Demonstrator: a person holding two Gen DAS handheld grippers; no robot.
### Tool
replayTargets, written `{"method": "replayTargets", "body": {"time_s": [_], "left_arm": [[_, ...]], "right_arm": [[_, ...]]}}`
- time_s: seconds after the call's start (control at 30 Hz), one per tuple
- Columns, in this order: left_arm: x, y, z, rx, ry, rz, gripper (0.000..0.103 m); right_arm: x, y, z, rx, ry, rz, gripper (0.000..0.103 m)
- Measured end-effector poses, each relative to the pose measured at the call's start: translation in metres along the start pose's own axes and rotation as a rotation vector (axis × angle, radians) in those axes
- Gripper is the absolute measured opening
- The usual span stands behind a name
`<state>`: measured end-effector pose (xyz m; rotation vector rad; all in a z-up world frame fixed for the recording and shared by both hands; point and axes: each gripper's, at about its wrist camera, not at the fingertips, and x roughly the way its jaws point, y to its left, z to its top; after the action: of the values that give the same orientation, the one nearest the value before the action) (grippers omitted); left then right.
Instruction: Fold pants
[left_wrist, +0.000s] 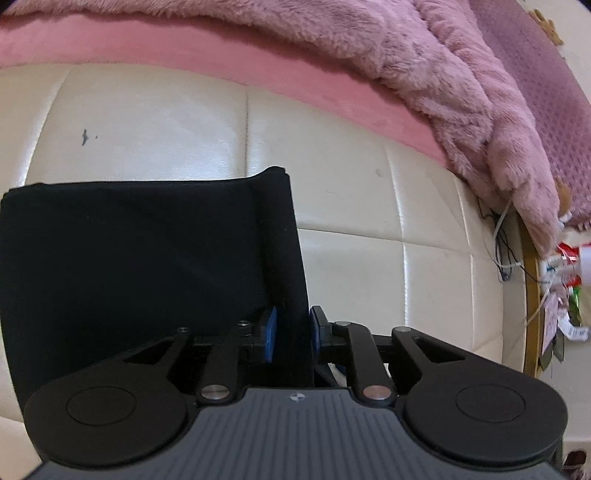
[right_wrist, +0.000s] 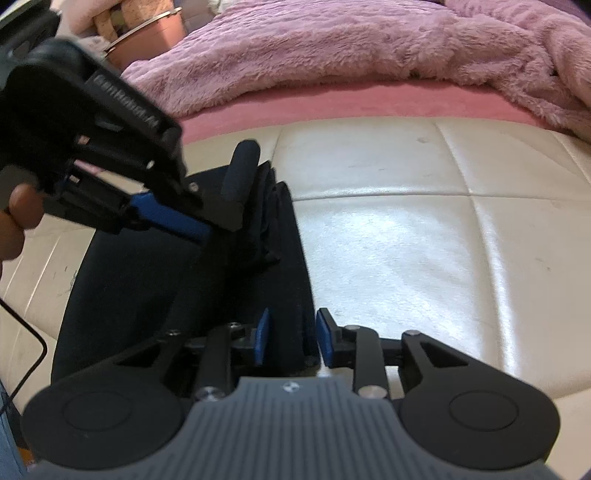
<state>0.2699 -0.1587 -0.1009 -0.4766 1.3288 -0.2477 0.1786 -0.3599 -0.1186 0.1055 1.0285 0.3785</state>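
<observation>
Black pants (left_wrist: 129, 258) lie folded on a cream quilted cushion (left_wrist: 388, 266). Their right edge stands up as a ridge that runs into my left gripper (left_wrist: 292, 332). Its blue pads stand a little apart, with the ridge loose between them. In the right wrist view the same pants (right_wrist: 129, 295) stretch left, bunched near the far end. My right gripper (right_wrist: 291, 339) is closed on the near end of that edge, and the cloth fills the gap between its pads. The left gripper (right_wrist: 221, 229) reaches in from the upper left, a hand (right_wrist: 18, 214) holding it.
A fluffy pink blanket (left_wrist: 406, 74) and a pink sheet border the cushion's far side. Bare cream cushion (right_wrist: 424, 258) extends to the right of the pants. Wires and colourful clutter (left_wrist: 565, 277) hang past the cushion's right edge. A thin black cable (right_wrist: 33, 354) runs at the lower left.
</observation>
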Motion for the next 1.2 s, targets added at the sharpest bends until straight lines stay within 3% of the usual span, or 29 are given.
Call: {"method": "replayTargets", "body": {"time_s": [0.17, 0.3, 0.53, 0.73, 0.8, 0.83, 0.87, 1.2], "left_arm": [[-0.035, 0.015, -0.010, 0.049, -0.074, -0.051, 0.028], [-0.063, 0.048, -0.023, 0.075, -0.156, 0.009, 0.028], [-0.080, 0.117, -0.051, -0.050, -0.195, 0.041, 0.028], [-0.087, 0.146, -0.065, -0.086, -0.212, 0.018, 0.028], [-0.092, 0.153, -0.065, -0.104, -0.228, 0.011, 0.028], [-0.095, 0.154, -0.065, -0.107, -0.238, 0.007, 0.028], [-0.098, 0.156, -0.065, -0.108, -0.249, 0.005, 0.028], [-0.100, 0.153, -0.060, -0.058, -0.293, 0.018, 0.025]], "right_arm": [[-0.022, -0.010, -0.001, 0.058, -0.043, -0.020, 0.026], [-0.045, -0.019, -0.005, 0.112, -0.079, -0.020, 0.029], [-0.056, -0.028, -0.011, 0.274, -0.085, 0.165, 0.039], [-0.034, -0.007, -0.018, 0.288, -0.012, 0.222, 0.039], [-0.025, -0.003, -0.019, 0.294, 0.009, 0.214, 0.032], [-0.022, 0.000, -0.018, 0.294, 0.017, 0.199, 0.011], [-0.020, 0.002, -0.016, 0.295, 0.019, 0.197, 0.005], [-0.066, 0.068, 0.063, 0.040, -0.091, 0.201, 0.003]]}}
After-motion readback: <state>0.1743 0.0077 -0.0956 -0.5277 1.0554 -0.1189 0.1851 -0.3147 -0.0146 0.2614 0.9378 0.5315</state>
